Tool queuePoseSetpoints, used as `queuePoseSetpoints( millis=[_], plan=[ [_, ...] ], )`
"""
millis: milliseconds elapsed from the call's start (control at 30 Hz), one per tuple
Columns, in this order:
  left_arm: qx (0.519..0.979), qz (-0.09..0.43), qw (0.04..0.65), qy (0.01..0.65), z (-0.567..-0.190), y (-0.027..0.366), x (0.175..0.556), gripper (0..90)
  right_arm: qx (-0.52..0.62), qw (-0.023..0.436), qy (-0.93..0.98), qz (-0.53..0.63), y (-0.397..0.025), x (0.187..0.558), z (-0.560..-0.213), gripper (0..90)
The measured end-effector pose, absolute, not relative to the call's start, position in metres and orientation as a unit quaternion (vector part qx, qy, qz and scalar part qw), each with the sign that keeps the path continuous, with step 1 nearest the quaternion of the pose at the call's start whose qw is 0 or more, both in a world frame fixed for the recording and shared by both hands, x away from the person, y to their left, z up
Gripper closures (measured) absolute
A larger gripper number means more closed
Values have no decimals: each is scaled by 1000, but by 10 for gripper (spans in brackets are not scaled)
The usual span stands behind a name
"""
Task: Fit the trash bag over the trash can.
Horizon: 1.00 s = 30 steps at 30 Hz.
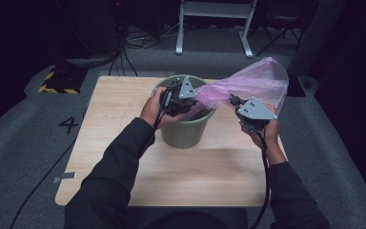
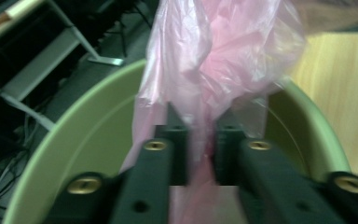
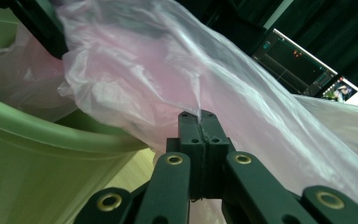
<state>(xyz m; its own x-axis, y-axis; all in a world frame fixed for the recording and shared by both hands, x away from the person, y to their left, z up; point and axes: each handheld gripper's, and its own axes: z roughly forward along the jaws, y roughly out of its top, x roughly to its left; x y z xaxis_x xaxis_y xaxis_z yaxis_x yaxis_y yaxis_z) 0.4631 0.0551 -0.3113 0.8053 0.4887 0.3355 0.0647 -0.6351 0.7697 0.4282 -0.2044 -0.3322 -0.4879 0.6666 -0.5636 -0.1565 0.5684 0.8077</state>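
Observation:
A green waste bin (image 1: 183,129) stands in the middle of the wooden table (image 1: 124,114). A thin pink plastic bag (image 1: 257,83) billows up and to the right from the bin's mouth. My left gripper (image 1: 187,102) sits over the bin's rim, its jaws pinching a gathered fold of the bag (image 2: 214,60) above the bin (image 2: 84,140). My right gripper (image 1: 233,101) is to the right of the bin, jaws pressed tight on the film of the bag (image 3: 168,79), with the bin's rim (image 3: 51,130) at its left.
A white desk frame (image 1: 214,24) and cables lie on the grey floor beyond the table. A black-and-yellow striped block (image 1: 59,81) sits at the far left corner. A monitor (image 3: 293,63) glows behind the bag.

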Motion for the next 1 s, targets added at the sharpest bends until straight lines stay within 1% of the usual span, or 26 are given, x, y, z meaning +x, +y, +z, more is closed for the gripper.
queuePoseSetpoints(
  millis=[100, 200, 367, 400, 433, 467, 500, 567, 600, 667, 767, 833, 867, 900, 933, 1000],
  plan=[
    [870, 263, 385, 161, -316, 61, 463, 862, 178, 470, 748, 434, -208, 429, -334, 900],
    [873, 259, 381, 158, -318, 70, 461, 867, 177, 458, 756, 433, -211, 430, -336, 900],
    [864, 261, 396, 170, -317, 84, 453, 857, 164, 462, 757, 432, -201, 427, -334, 900],
    [864, 261, 396, 170, -317, 84, 453, 804, 161, 462, 757, 433, -198, 426, -333, 900],
    [857, 271, 394, 190, -316, 86, 453, 684, 158, 462, 757, 434, -196, 426, -332, 900],
    [856, 270, 395, 195, -316, 86, 452, 592, 153, 461, 758, 435, -192, 425, -331, 900],
    [855, 265, 401, 196, -315, 86, 451, 526, 149, 462, 759, 434, -190, 425, -330, 900],
    [849, 255, 418, 199, -313, 87, 449, 348, 138, 465, 761, 430, -184, 423, -327, 900],
    [846, 248, 426, 202, -312, 87, 448, 287, 134, 467, 761, 429, -182, 422, -327, 900],
    [834, 243, 451, 206, -308, 88, 444, 235, 130, 469, 762, 427, -179, 422, -326, 900],
    [829, 239, 469, 191, -302, 83, 438, 222, 127, 468, 763, 427, -177, 422, -325, 900],
    [835, 257, 452, 181, -300, 72, 436, 223, 126, 467, 764, 427, -176, 423, -326, 900],
    [838, 267, 441, 180, -300, 67, 436, 243, 125, 466, 764, 428, -176, 422, -326, 900],
    [838, 277, 434, 181, -300, 64, 436, 277, 125, 466, 764, 429, -176, 422, -326, 900],
    [842, 288, 421, 178, -301, 60, 437, 347, 124, 467, 763, 430, -177, 421, -325, 900],
    [848, 301, 402, 171, -302, 55, 440, 520, 124, 465, 761, 434, -178, 419, -325, 900]
  ],
)
